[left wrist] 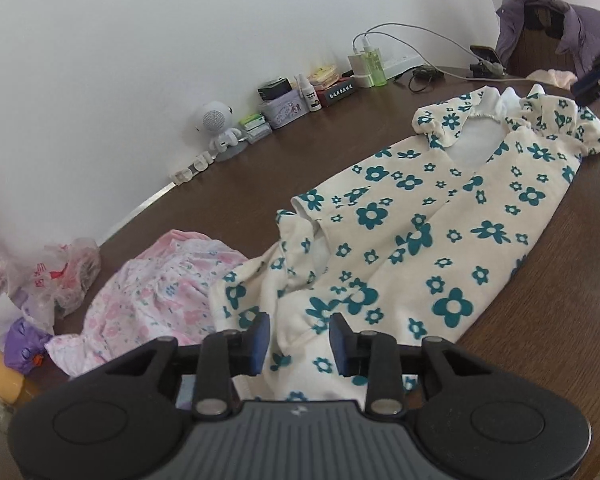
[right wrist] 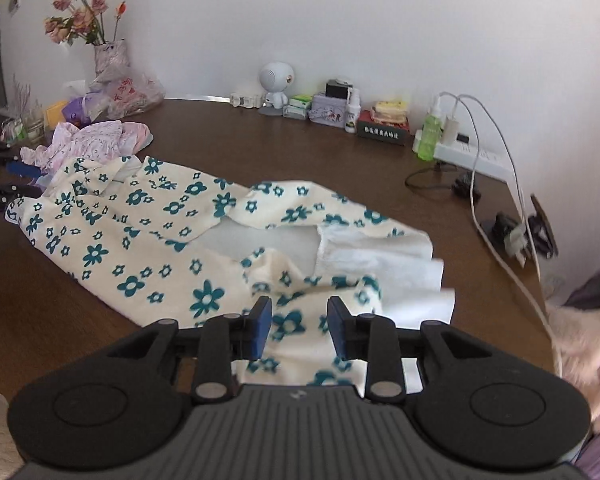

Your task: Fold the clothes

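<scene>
**Both grippers parted above a flowered garment**

Left gripper [left wrist: 299,338], left wrist view: jaws stand partly apart and grip nothing; cream garment with teal flowers [left wrist: 440,236] lies spread on the brown table [left wrist: 284,160], its rumpled near end under the fingertips. A pink floral garment [left wrist: 160,280] lies bunched just beside it.

Right gripper [right wrist: 299,328], right wrist view: jaws likewise partly apart, empty, over the flowered garment's [right wrist: 148,232] ruffled near end, white lining exposed. Small items line the wall.
</scene>
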Tool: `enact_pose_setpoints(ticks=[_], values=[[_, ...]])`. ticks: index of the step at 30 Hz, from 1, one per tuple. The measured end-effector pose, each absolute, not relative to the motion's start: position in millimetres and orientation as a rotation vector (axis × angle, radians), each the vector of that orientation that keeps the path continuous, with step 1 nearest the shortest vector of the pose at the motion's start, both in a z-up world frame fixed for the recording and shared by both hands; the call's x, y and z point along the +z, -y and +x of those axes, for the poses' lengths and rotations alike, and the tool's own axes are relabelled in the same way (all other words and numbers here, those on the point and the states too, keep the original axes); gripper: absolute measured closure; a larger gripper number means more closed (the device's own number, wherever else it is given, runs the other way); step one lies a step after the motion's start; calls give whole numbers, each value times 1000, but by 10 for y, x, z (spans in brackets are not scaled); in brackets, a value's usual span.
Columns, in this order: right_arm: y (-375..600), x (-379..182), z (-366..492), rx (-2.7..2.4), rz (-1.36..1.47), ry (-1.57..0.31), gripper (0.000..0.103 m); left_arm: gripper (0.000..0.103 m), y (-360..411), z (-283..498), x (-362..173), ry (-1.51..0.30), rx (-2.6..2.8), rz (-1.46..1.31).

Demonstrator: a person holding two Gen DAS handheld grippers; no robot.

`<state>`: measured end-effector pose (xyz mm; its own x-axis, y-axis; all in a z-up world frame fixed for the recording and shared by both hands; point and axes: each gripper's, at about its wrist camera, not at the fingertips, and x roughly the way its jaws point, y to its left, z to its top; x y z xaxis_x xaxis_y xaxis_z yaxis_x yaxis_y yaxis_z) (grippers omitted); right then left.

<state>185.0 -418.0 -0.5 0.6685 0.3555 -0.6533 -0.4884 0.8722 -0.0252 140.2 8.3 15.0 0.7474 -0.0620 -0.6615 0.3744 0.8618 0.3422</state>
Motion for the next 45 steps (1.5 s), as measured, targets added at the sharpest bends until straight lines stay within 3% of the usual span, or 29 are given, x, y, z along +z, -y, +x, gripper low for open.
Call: enact_pose_setpoints(ticks=[3, 6, 8, 9, 20, 26, 37, 45], values=[[4159, -274, 1699, 420, -232, -676, 73, 73, -78, 1425, -14, -746, -272, 411], [4208, -447, 1721, 404, -206, -706, 73, 81, -93, 1483, -168, -790, -265, 375], [4262, -489, 1749, 383, -188, -727, 96, 83, -129, 1506, -176, -801, -259, 336], [4303, -483, 1759, 371, -168, -734, 99, 85, -135, 1511, -172, -803, -255, 333], [4596, -344, 1662, 273, -54, -723, 99, 85, -147, 1444, -105, -774, -241, 327], [3931, -193, 1671, 468, -50, -667, 98, 84, -66, 1346, 81, -700, -295, 247], [2334, -431, 2005, 725, -125, -656, 97, 84, 354, 1623, -163, -710, -373, 189], [2900, -530, 2216, 572, -132, -654, 96, 83, 33, 1564, -269, -737, -322, 154]])
